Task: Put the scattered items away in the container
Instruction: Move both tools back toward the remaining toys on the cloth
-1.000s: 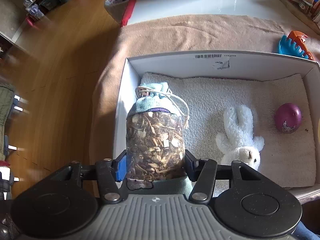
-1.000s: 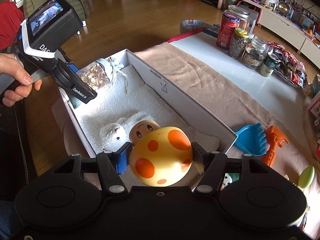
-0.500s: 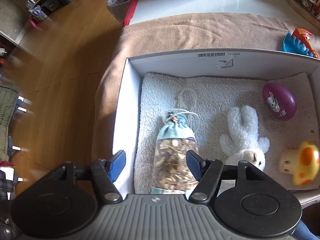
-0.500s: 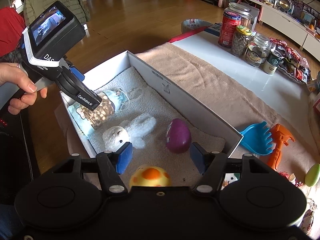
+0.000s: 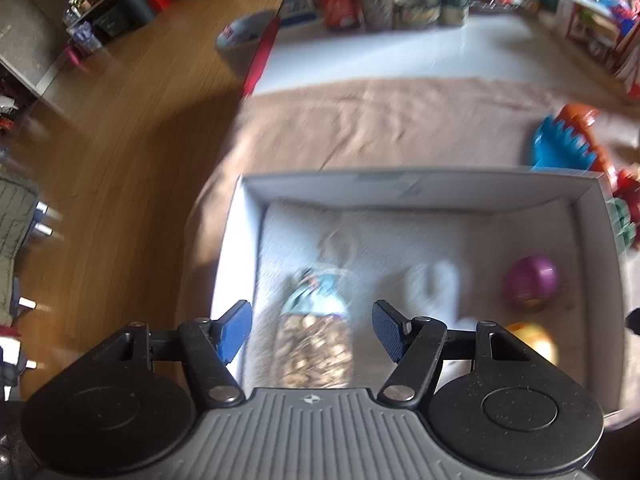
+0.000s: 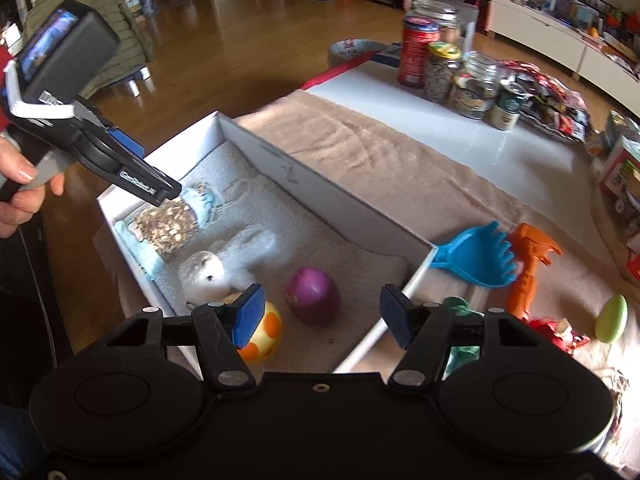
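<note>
A white box (image 5: pixel 440 196) (image 6: pixel 320 196) lined with a pale towel sits on a brown cloth. In it lie a sachet bag of wood chips (image 5: pixel 316 344) (image 6: pixel 172 224), a white plush bunny (image 5: pixel 436 292) (image 6: pixel 228 264), a purple egg (image 5: pixel 530 282) (image 6: pixel 314 294) and a yellow mushroom toy with orange spots (image 5: pixel 532 340) (image 6: pixel 266 336). My left gripper (image 5: pixel 310 320) (image 6: pixel 168 194) hangs open just above the bag, clear of it. Over the box's near right corner my right gripper (image 6: pixel 323 306) stands open, holding nothing.
On the cloth right of the box lie a blue rake (image 6: pixel 476 256) (image 5: pixel 560 148), an orange toy (image 6: pixel 532 264), a green toy (image 6: pixel 460 308), a red item (image 6: pixel 556 328) and a green egg (image 6: pixel 610 318). Jars (image 6: pixel 440 72) stand on the white table behind. Wooden floor lies left.
The left gripper opened, left the sachet bag lying in the box and rose. The right gripper let the mushroom toy drop into the box and drew back to the right.
</note>
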The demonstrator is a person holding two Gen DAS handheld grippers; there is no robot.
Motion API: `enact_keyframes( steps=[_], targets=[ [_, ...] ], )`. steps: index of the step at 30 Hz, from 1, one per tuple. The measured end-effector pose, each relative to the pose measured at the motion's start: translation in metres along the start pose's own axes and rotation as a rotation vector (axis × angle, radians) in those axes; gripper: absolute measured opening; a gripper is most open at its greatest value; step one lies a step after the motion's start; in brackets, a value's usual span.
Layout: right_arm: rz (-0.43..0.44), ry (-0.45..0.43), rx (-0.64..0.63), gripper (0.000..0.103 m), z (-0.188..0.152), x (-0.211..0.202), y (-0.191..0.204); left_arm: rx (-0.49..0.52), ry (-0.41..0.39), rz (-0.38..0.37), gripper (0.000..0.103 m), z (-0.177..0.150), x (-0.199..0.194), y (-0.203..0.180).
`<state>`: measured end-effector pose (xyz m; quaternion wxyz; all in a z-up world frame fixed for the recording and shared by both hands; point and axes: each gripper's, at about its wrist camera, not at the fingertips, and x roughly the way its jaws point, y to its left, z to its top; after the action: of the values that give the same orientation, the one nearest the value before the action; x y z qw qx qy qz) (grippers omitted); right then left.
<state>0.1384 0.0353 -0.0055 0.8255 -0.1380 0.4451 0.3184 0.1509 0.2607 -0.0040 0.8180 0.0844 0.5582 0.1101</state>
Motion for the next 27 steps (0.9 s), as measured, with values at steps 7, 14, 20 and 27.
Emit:
enact_keyframes(
  steps=[7,14,20,27],
  targets=[
    [-0.093,-0.029,0.119,0.062,-0.025,-0.038,-0.061,0.013,-0.156,-0.141,0.072,0.032,-0.074,-0.077],
    [-0.206,-0.03,0.276,0.062,-0.075,-0.078,-0.134,0.065,-0.243,-0.315,0.073,0.044,-0.124,-0.195],
    [-0.281,-0.003,0.392,0.062,-0.121,-0.096,-0.182,0.106,-0.249,-0.334,0.074,0.034,-0.12,-0.283],
    [-0.314,0.032,0.473,0.062,-0.159,-0.093,-0.216,0.135,-0.142,-0.228,0.074,0.013,-0.045,-0.325]
  ],
)
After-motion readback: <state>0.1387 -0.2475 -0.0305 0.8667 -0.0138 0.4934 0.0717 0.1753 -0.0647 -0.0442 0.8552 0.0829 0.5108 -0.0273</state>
